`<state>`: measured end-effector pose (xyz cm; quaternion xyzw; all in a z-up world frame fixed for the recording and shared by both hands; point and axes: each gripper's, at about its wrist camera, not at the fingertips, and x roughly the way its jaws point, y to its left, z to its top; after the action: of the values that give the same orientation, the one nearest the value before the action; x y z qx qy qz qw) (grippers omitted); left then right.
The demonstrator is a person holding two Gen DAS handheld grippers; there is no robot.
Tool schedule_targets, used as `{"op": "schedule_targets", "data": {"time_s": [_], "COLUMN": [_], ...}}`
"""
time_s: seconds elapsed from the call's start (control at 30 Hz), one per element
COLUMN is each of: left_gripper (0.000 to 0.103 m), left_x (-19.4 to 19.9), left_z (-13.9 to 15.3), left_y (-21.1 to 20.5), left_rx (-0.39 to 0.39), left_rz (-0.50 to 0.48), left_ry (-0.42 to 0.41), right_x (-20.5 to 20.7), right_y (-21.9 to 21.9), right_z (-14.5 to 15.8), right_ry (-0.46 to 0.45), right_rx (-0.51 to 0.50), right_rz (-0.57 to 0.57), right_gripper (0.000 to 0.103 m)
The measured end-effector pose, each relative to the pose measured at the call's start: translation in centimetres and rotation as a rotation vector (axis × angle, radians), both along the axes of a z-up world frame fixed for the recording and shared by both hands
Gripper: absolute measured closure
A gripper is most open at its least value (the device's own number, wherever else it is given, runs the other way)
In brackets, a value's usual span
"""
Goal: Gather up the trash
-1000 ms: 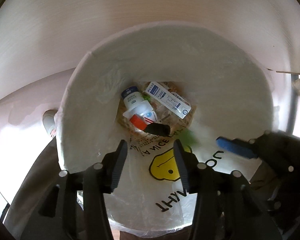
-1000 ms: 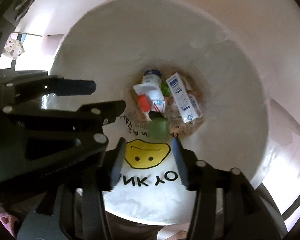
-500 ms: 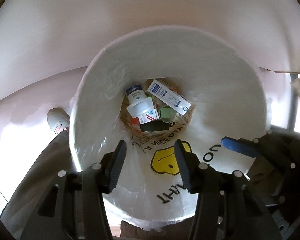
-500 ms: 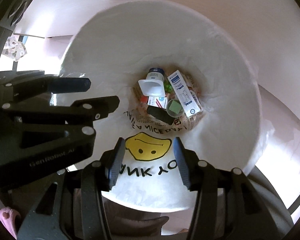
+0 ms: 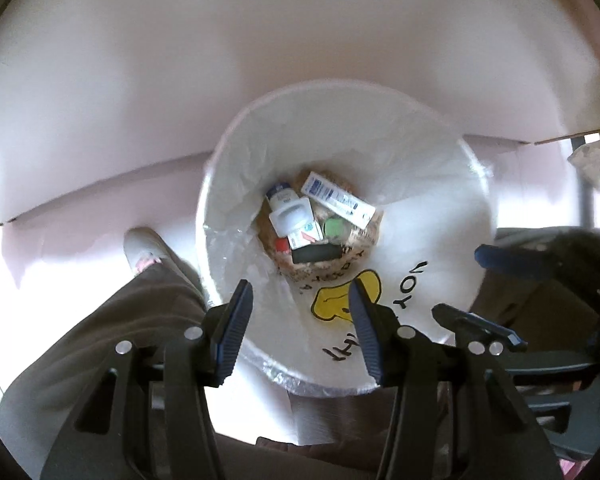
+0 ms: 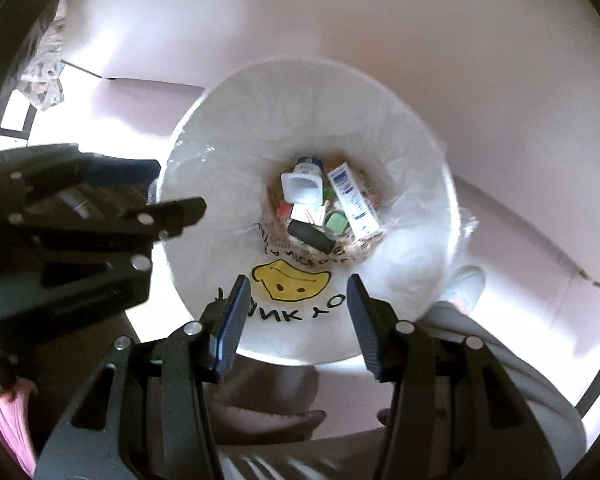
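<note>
Close to you, your left gripper [image 5: 300, 328] and your right gripper [image 6: 296, 320] both hang over the white trash bag [image 5: 420, 200]. The jaws of both are wide open and hold nothing. Your trouser leg [image 5: 112, 340] and your shoe [image 5: 144, 248] show by the left side of the bag. Past the fingertips, the near wall of the bag has a yellow smiley face [image 6: 290, 284] with black letters. Down at the bottom of the bag lies the trash: a black stick [image 6: 310, 236], a green lid [image 6: 336, 224], a white cup [image 6: 302, 188], a small blue-capped bottle [image 5: 280, 194] and a long white and blue box [image 5: 338, 202], all touching.
</note>
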<state>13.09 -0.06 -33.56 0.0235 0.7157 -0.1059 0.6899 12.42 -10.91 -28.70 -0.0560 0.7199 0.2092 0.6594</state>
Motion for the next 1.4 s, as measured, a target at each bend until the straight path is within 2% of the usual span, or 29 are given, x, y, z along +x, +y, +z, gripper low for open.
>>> {"op": "schedule_targets", "data": {"time_s": [0.1, 0.33, 0.4, 0.43, 0.47, 0.6, 0.7, 0.83, 0.97, 1.23, 1.4], "left_gripper": [0.05, 0.035, 0.031, 0.027, 0.025, 0.014, 0.012, 0.01, 0.009, 0.008, 0.008], "left_x": [-0.2, -0.9, -1.2, -1.4, -1.7, -2.9, -3.9, -5.8, -7.5, -10.8, -13.0], "left_z": [2.8, 9.3, 11.6, 12.7, 14.3, 18.8, 21.7, 24.9, 27.2, 29.8, 30.7], "left_y": [0.1, 0.0, 0.2, 0.2, 0.2, 0.3, 0.1, 0.1, -0.3, 0.8, 1.1], "left_rx": [-0.008, 0.057, 0.065, 0.071, 0.076, 0.084, 0.097, 0.06, 0.097, 0.051, 0.031], "left_rz": [-0.005, -0.059, -0.061, -0.061, -0.061, -0.057, -0.057, -0.062, -0.077, -0.076, -0.072], "left_ry": [-0.063, -0.224, -0.281, -0.308, -0.354, -0.474, -0.545, -0.609, -0.676, -0.733, -0.777], "right_x": [-0.5, -1.6, -2.0, -2.2, -2.4, -3.4, -4.2, -5.5, -7.4, -10.3, -12.0], "right_y": [0.0, 0.1, -0.2, -0.4, -0.7, -1.6, -2.4, -3.2, -3.5, -5.1, -5.3], "right_z": [2.7, 8.2, 10.1, 11.4, 12.6, 17.1, 19.9, 23.2, 25.6, 29.0, 30.3], "right_ry": [-0.062, -0.164, -0.199, -0.227, -0.251, -0.361, -0.413, -0.473, -0.551, -0.664, -0.738], "right_rx": [-0.015, -0.037, -0.041, -0.043, -0.042, -0.069, -0.051, -0.023, -0.034, -0.015, -0.059], "right_rz": [0.013, 0.026, 0.019, 0.012, 0.006, -0.023, -0.055, -0.091, -0.117, -0.206, -0.223], "right_gripper": [0.052, 0.048, 0.043, 0.033, 0.028, 0.028, 0.025, 0.023, 0.023, 0.023, 0.022]}}
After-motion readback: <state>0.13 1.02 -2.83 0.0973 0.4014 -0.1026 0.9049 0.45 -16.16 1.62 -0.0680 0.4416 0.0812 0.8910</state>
